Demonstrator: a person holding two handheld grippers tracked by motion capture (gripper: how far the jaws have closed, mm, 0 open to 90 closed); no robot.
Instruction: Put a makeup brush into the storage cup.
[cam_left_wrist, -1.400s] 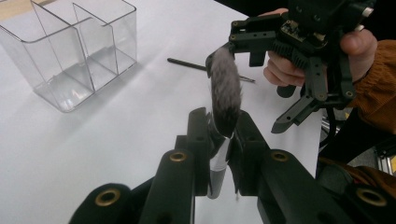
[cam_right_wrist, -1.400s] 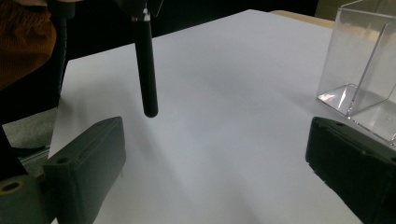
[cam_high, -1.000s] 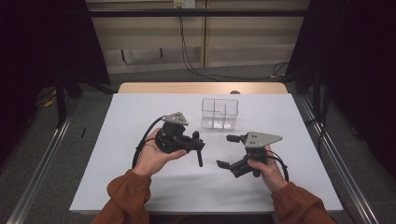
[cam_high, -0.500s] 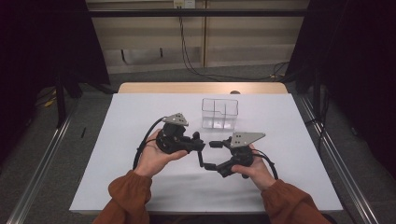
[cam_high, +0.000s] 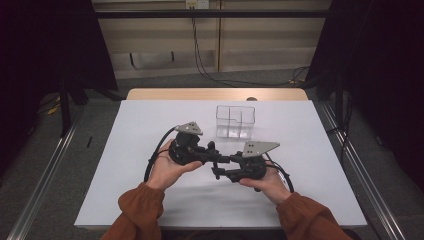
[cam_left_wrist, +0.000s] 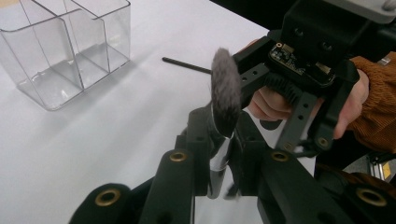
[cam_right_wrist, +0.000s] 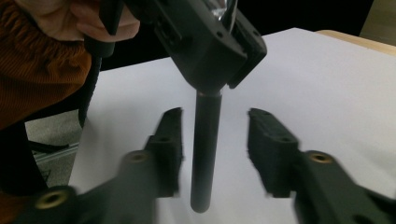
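Your left gripper (cam_left_wrist: 219, 158) is clamped on a makeup brush (cam_left_wrist: 225, 100), jaws pressed against its silver ferrule and upper handle; in the left gripper view the grey bristle head stands upright above the jaw tips. Your right gripper (cam_right_wrist: 214, 149) is spread wide, and in the right gripper view the brush's dark handle hangs straight down in the gap between its two jaws, touching neither. From the high view, your left gripper (cam_high: 212, 152) and your right gripper (cam_high: 222, 167) meet nose to nose over the white table (cam_high: 150, 125), near its middle and toward your edge, the brush (cam_high: 214, 162) hard to make out where they meet. Your left hand (cam_high: 167, 167) cups its tool from below, and your right hand (cam_high: 267, 182) does likewise. A clear plastic organizer (cam_high: 235, 121) with several compartments stands on the table just beyond the grippers, apart from both; in the left gripper view the organizer (cam_left_wrist: 60, 44) sits at upper left. A thin black stick (cam_left_wrist: 186, 65) lies flat on the table between the organizer and your right hand's tool; what it is cannot be told.
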